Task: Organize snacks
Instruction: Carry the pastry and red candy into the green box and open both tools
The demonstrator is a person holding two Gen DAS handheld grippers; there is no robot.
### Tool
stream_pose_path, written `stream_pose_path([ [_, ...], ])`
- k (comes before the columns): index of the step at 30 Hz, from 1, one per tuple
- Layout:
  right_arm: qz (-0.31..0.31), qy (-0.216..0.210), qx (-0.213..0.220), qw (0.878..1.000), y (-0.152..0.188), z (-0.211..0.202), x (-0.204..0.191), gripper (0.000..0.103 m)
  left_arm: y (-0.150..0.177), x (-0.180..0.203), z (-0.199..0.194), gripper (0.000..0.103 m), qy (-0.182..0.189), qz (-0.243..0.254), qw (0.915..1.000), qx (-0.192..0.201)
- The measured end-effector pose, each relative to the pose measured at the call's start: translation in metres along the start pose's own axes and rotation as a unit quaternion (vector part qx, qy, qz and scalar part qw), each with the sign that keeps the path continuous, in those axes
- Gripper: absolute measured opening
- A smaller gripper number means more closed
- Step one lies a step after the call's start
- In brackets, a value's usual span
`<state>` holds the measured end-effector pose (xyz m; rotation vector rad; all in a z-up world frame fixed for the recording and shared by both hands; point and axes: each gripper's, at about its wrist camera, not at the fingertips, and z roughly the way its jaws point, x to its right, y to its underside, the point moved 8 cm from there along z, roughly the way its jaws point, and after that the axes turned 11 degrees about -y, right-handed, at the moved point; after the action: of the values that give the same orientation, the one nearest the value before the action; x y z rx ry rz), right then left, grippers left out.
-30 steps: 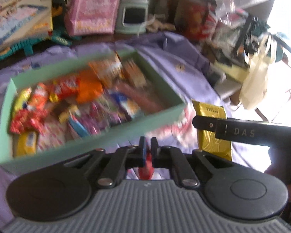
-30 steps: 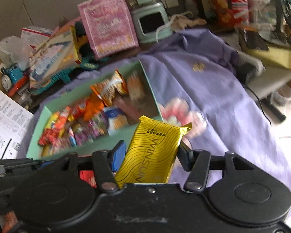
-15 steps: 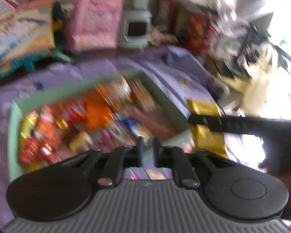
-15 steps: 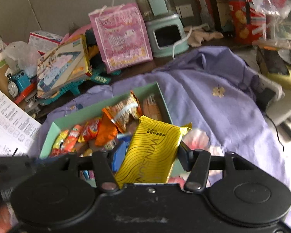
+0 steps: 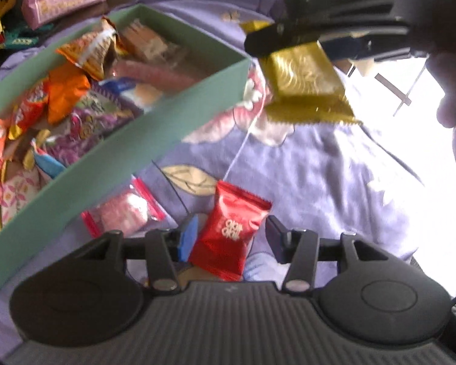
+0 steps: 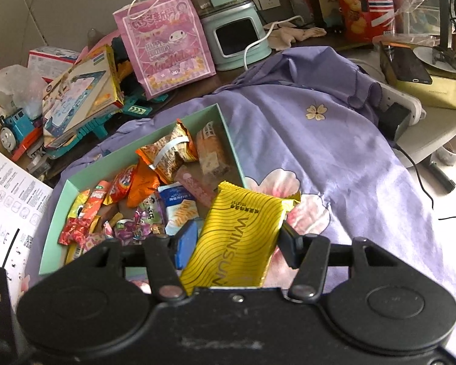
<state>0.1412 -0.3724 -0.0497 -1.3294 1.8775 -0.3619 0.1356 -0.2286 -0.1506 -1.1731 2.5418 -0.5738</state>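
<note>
Lengthwise in right gripper (image 6: 237, 240), yellow snack packet (image 6: 240, 240), top pointing away

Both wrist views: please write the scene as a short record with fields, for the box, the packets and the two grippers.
box: open mint-green cardboard box on purple flowered cloth, full of mixed snack packets
right gripper: jaws shut on yellow striped foil packet, near the box's corner
left gripper: jaws opening, small red foil packet between them, pads not pressing it
outside box: pink zip bag on cloth beside box wall
</note>
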Motion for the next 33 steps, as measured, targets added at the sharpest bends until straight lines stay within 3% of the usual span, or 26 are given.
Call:
stream_pose_path([
  [3, 0.001, 0.001, -0.002, 1.000, 0.002, 0.000, -0.001, 0.056, 0.007, 0.004, 0.002, 0.035, -0.003, 0.007, 1.0000, -0.003],
  [7, -0.003, 0.002, -0.004, 1.000, 0.002, 0.001, -0.004, 0.056, 0.004, 0.004, 0.000, 0.030, -0.011, 0.005, 0.9999, 0.003],
  [12, -0.013, 0.000, -0.002, 1.000, -0.001, -0.001, -0.010, 0.056, -0.007, -0.001, -0.014, 0.030, -0.005, -0.021, 0.9996, 0.016],
  [17, -0.019, -0.004, 0.009, 1.000, -0.015, -0.002, -0.013, 0.056, -0.030, -0.012, -0.045, 0.030, -0.001, -0.045, 0.9976, 0.054],
  [22, -0.029, -0.005, 0.023, 0.999, -0.039, 0.003, -0.020, 0.056, -0.065, -0.058, -0.063, 0.030, -0.033, -0.090, 0.9912, 0.091],
  [27, -0.034, -0.005, 0.024, 0.999, -0.060, 0.023, -0.024, 0.056, -0.092, -0.109, -0.058, 0.030, -0.061, -0.142, 0.9833, 0.096],
  [33, -0.039, -0.006, 0.013, 0.999, -0.076, 0.058, -0.031, 0.056, -0.110, -0.143, -0.037, 0.030, -0.081, -0.162, 0.9797, 0.086],
])
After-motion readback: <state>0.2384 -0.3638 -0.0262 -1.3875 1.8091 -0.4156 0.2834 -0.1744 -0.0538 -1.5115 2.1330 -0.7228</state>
